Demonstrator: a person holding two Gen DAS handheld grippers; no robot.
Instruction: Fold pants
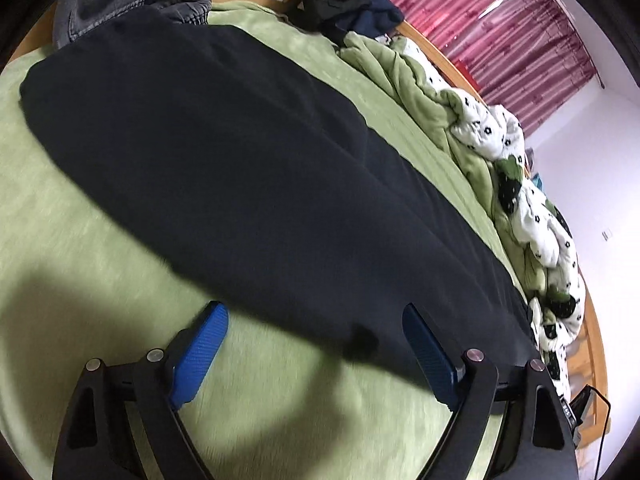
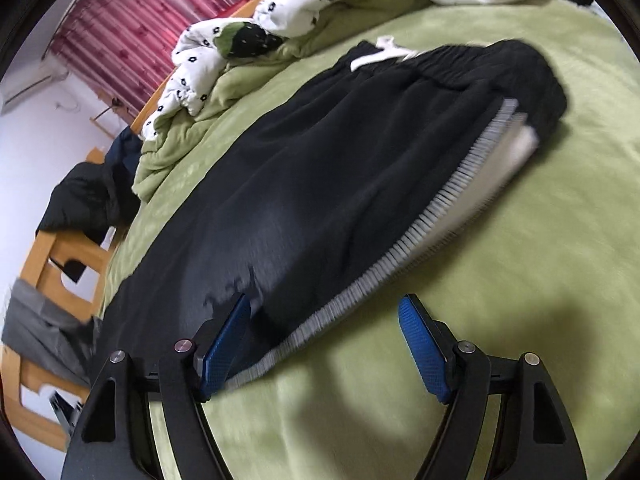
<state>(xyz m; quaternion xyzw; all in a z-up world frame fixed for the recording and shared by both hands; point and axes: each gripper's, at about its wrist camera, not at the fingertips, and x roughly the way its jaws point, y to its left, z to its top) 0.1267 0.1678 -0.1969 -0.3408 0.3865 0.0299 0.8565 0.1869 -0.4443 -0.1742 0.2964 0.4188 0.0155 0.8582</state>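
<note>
- Lying lengthwise on the green bed sheet (image 1: 80, 240), the black pants (image 1: 224, 160) stretch from waistband (image 2: 460, 60) to leg end.
- Left gripper (image 1: 316, 344) and right gripper (image 2: 324, 344): jaws wide, holding nothing, each straddling the pants' near edge.
- Risk: pinching sheet along with cloth, or only one layer.
- Open sheet on the near side; a crumpled quilt (image 1: 516, 184) crowds the bed's far edge.

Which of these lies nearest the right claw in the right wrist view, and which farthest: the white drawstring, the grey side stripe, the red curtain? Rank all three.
Measured from the right claw:
1. Grey side stripe on the black pants: its near end lies between the fingers.
2. White drawstring: at the waistband, upper middle.
3. Red curtain: beyond the bed, upper left.
</note>
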